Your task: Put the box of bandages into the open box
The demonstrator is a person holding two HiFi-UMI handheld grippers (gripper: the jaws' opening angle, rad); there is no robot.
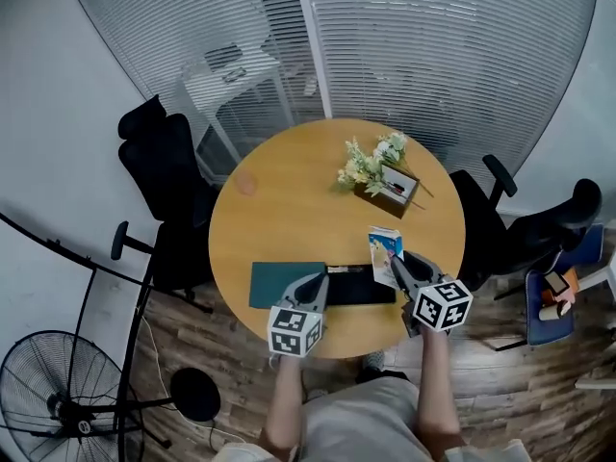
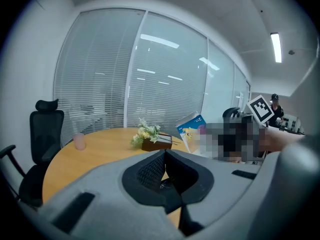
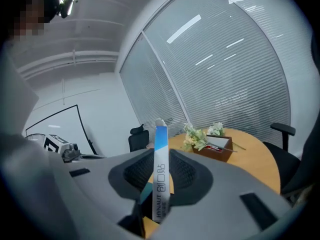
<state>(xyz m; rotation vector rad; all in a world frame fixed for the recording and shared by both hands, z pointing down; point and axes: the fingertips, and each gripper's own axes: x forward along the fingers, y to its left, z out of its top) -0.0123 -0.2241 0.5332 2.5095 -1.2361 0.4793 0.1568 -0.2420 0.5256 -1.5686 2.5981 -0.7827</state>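
Note:
The white and blue box of bandages [image 1: 384, 249] stands above the table's near right part, tilted, with my right gripper [image 1: 395, 266] shut on its lower end. In the right gripper view the box of bandages [image 3: 160, 179] shows edge-on, pinched between the pads. Just left of it lies the open box, a flat black tray [image 1: 361, 289], with its dark green lid [image 1: 286, 284] beside it. My left gripper [image 1: 316, 283] hovers at the tray's left end, jaws closed together and empty. The left gripper view shows the bandage box [image 2: 192, 130] up in the air at the right.
A brown planter with pale flowers [image 1: 384, 181] stands past the middle of the round wooden table [image 1: 289, 219], and a pink cup [image 1: 246, 183] sits at its left. Black office chairs [image 1: 164, 176] ring the table. A floor fan [image 1: 58, 402] stands at lower left.

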